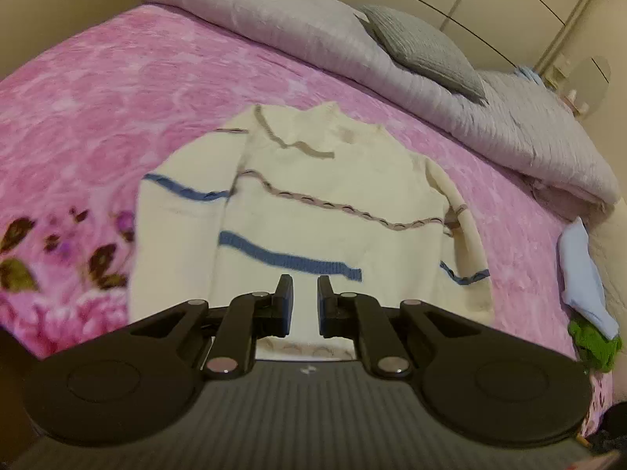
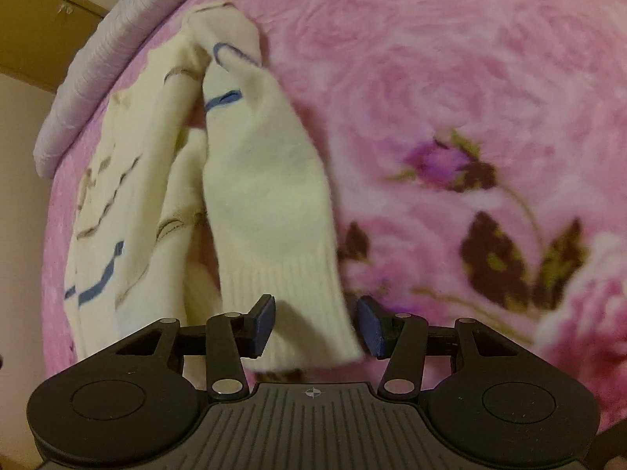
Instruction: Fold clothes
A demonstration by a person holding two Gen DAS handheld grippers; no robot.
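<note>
A cream sweater (image 1: 313, 196) with blue and brown stripes lies flat on the pink floral blanket (image 1: 117, 98), collar toward the far side. My left gripper (image 1: 305, 293) hovers over its lower hem, jaws almost together with only a thin slit and nothing pinched between them. In the right wrist view one sleeve (image 2: 266, 196) of the sweater (image 2: 117, 203) runs toward the camera, and its ribbed cuff (image 2: 298, 305) lies between the fingers of my right gripper (image 2: 317, 321). Those jaws stand apart on either side of the cuff and the pads do not press it.
A grey folded duvet (image 1: 274, 11) and a grey pillow (image 1: 423, 47) lie along the far side of the bed. A light blue garment (image 1: 584, 282) and a green one (image 1: 595, 344) sit at the right bed edge. Cream wardrobe doors (image 1: 490, 0) stand behind.
</note>
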